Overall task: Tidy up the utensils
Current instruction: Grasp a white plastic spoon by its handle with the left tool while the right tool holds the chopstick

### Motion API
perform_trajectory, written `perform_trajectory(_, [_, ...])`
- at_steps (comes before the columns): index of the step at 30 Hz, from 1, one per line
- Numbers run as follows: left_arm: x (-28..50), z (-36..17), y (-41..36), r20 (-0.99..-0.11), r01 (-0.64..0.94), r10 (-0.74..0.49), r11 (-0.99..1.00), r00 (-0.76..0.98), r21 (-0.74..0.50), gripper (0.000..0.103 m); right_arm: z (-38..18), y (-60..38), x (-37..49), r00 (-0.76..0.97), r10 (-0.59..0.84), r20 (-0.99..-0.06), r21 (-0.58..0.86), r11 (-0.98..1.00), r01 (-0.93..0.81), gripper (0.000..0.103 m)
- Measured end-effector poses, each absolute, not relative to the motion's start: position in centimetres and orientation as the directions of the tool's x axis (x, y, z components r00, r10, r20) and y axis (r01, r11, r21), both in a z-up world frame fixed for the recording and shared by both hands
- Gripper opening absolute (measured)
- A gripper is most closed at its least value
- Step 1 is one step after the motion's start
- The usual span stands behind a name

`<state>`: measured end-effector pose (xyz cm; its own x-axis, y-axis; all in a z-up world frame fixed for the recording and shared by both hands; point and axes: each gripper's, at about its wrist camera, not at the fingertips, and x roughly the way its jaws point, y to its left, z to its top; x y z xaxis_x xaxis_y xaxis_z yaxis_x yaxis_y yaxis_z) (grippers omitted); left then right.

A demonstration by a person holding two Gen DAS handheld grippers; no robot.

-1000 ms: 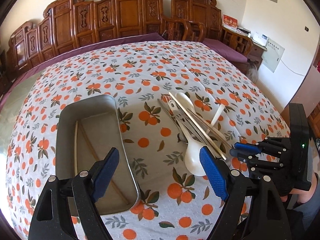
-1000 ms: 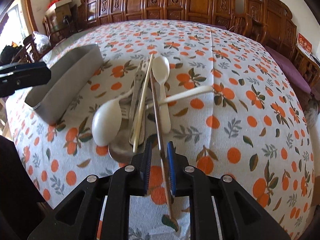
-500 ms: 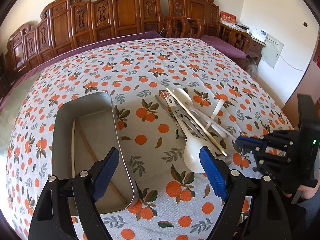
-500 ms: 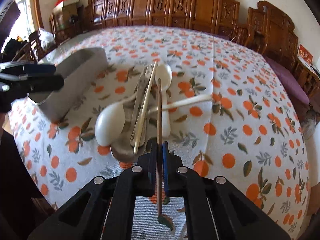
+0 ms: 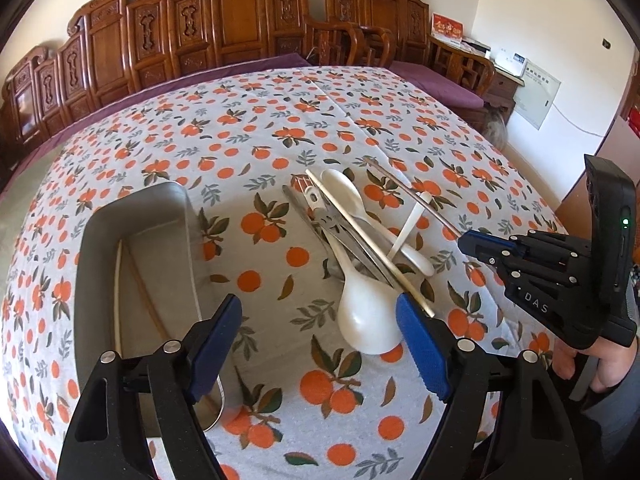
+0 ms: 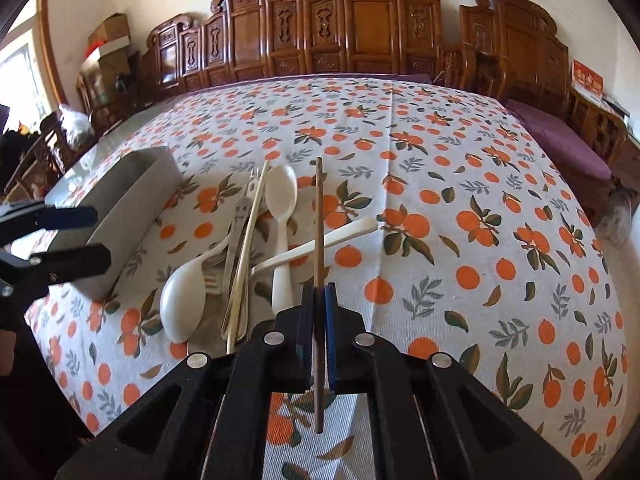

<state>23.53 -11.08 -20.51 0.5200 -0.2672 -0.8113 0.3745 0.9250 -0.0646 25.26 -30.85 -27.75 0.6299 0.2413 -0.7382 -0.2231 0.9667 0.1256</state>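
Utensils point(image 6: 256, 256) lie in a loose heap on the desk point(image 6: 460, 184), just ahead and to the left of the right gripper point(image 6: 319, 300): white spoons, a pale chopstick, some metal pieces crossed over one another. One dark chopstick point(image 6: 319, 216) is out of that heap. The right gripper is pressed together on it, pinching it near its lower end, so the stick runs straight forward between the pads and its far tip stands clear above the pile. The jaws have just been closing, with this chopstick between them.

The left gripper point(image 5: 320, 344) hangs spread wide with nothing in it. The metal tray point(image 5: 176, 208) sits just ahead on its left, two chopsticks already lying along its floor, and the big white spoon point(image 5: 366, 316) lies close by its right pad.

By my reading, the pick is made and the carry is the step in hand. The next move calls for swinging the held chopstick leftward over the tray, turning it to lie along the tray's length beside the other two, then lowering before letting go. The long free end could catch the tray wall or the left gripper if swung low.
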Motion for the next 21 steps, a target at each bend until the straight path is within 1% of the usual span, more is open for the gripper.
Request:
perform_trajectory(2, [24.0, -20.7, -11.4, -0.818, 0.375, -0.264, 0.925, 0.511, -0.064, 0.073, -27.7, -30.9, 25.5, 0.629, 0.249, -0.736, 0.136, 0.965, -0.222, 0.006])
perform_trajectory(3, [24.3, -20.8, -11.7, -0.822, 0.376, -0.264, 0.924, 0.505, -0.066, 0.066, -27.7, -30.9, 25.5, 0.629, 0.253, -0.735, 0.140, 0.964, -0.224, 0.006])
perform_trajectory(8, [26.6, -22.0, -12.9, -0.853, 0.362, -0.271, 0.926, 0.447, -0.105, 0.051, -27.6, -31.1, 25.6, 0.627, 0.275, -0.729, 0.164, 0.959, -0.230, 0.006])
perform_trajectory(11, [27.7, -22.6, -13.7, -0.869, 0.356, -0.271, 0.927, 0.415, -0.119, 0.048, -27.6, -31.4, 25.6, 0.628, 0.276, -0.728, 0.174, 0.960, -0.221, 0.006])
perform_trajectory(14, [28.8, -23.7, -14.6, -0.895, 0.347, -0.257, 0.929, 0.365, -0.126, 0.040, -27.6, -31.8, 25.7, 0.628, 0.280, -0.726, 0.189, 0.960, -0.209, 0.006])
perform_trajectory(18, [30.0, -25.5, -14.8, -0.922, 0.308, -0.262, 0.936, 0.283, -0.171, 0.030, -27.6, -31.8, 25.7, 0.629, 0.289, -0.722, 0.199, 0.957, -0.211, 0.006])
perform_trajectory(21, [30.2, -26.0, -14.6, -0.928, 0.287, -0.261, 0.940, 0.264, -0.182, 0.027, -27.5, -31.6, 25.6, 0.630, 0.291, -0.720, 0.198, 0.956, -0.215, 0.006])
